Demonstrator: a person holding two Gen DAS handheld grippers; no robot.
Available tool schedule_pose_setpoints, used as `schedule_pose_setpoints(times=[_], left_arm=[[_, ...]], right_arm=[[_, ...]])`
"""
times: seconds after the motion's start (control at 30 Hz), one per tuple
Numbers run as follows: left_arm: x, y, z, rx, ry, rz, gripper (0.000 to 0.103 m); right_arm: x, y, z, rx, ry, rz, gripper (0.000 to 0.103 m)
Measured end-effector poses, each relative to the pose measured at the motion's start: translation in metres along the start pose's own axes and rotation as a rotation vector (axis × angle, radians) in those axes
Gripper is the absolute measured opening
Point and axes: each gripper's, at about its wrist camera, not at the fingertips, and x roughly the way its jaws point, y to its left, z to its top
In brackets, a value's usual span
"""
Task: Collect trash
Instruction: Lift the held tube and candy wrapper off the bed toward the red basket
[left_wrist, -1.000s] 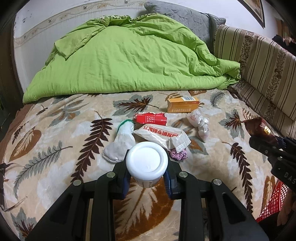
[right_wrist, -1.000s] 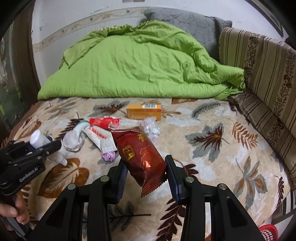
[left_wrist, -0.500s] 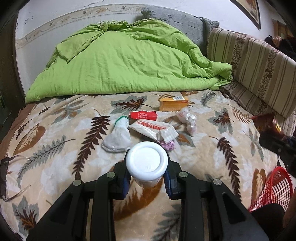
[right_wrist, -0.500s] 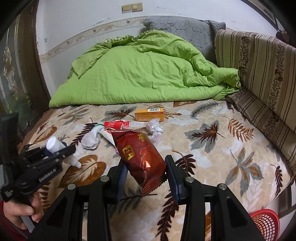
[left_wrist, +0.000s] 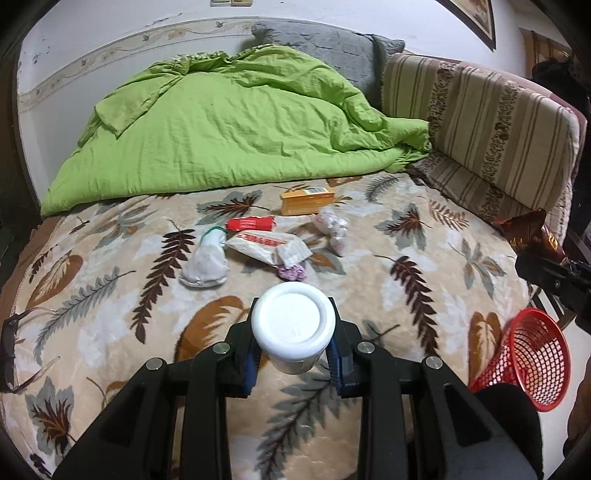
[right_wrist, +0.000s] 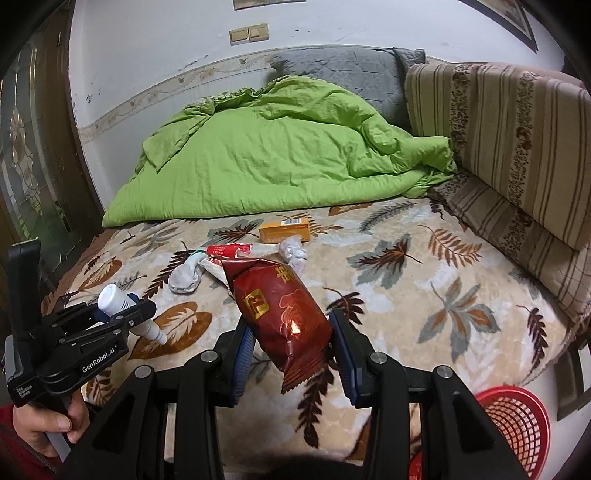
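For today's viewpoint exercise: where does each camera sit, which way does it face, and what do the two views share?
Left wrist view: on the left claw, facing across the bed; its fingers clamp a white bottle.
Right wrist view: on the right claw, facing the same way; its fingers hold a red snack bag, and the left hand shows.
Shared: green quilt, orange box, white sock, red basket.

Left gripper (left_wrist: 293, 345) and right gripper (right_wrist: 291, 349) — both clamped, each holding something.
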Motion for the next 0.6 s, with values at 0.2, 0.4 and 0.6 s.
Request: schedule_pose_setpoints(times=[0.2,0.4,0.6], left_arm=[[-0.005,-0.022,0.003,0.044,-0.005,-0.012,0.029],[-0.007,-0.038,0.007,0.067,-0.009,-0.021,0.029],[-0.002,-0.051,0.008,0.088,0.003,-0.027,0.029]], right_arm=[[-0.012,-0.014,-0.009,0.026,-0.002,0.004,0.043],[-0.019,-0.033,-0.011,0.062,-0.016,-0.002,0.043],[-0.017,-0.049,-0.017,0.089,-0.003,0.000,0.043]])
